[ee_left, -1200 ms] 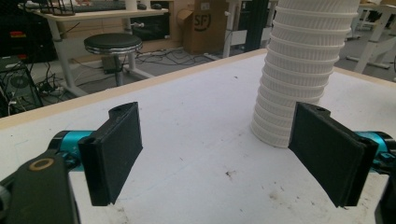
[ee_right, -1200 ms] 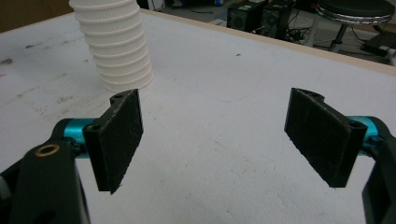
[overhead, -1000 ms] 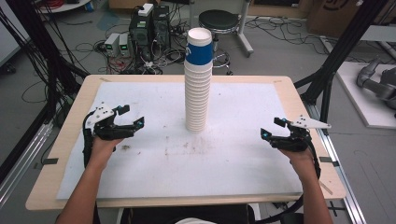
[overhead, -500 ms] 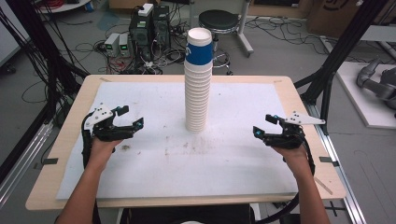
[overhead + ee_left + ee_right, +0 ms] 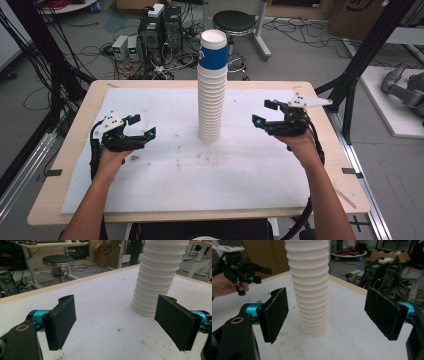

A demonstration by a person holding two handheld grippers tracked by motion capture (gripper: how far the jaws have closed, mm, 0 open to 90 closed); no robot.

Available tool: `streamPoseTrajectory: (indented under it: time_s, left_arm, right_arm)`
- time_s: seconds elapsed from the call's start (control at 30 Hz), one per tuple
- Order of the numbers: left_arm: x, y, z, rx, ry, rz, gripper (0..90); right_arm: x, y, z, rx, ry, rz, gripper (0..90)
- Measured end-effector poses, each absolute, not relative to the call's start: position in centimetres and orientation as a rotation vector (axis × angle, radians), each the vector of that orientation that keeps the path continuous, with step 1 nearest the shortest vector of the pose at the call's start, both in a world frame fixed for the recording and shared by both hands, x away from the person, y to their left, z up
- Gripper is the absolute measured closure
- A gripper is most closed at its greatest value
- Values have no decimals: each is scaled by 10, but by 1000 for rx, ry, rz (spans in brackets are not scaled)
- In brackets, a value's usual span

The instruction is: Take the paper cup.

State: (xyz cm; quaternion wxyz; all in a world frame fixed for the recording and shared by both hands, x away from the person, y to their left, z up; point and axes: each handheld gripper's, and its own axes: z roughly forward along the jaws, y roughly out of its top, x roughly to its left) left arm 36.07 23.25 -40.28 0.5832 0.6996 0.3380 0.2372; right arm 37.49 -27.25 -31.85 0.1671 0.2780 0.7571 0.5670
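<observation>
- Stack of cups [image 5: 212,90]: standing upright at the middle of the table [image 5: 165,190], long axis vertical, blue-banded cup on top.
- Right claw [image 5: 262,114]: raised off the table on the right side of the stack, pointed toward it, jaws apart with nothing between them.
- Seen from the right gripper view: stack [image 5: 310,287] straight ahead, set toward the left jaw rather than centred in the gap, not touched.
- Left claw [image 5: 144,126]: low on the left side of the table, jaws apart and empty.
- Seen from the left gripper view: stack [image 5: 156,277] ahead and off toward the right jaw, well apart from both pads.
- Nearer hand: the right, judged by the gap to the stack in the high view.
- Likely next move: sideways approach by the right claw, jaws closing across the stack's ribbed wall.
</observation>
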Motion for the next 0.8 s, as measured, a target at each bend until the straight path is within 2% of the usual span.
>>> streamPoseTrajectory:
  time_s: [0.27, 0.8]
  left_arm:
    - [362, 232, -404, 1635, 790, 545, 171]
    - [363, 231, -405, 1637, 791, 533, 170]
  right_arm:
    - [399, -230, -287, 690, 2194, 1643, 196]
    - [432, -178, -264, 641, 2207, 1679, 196]
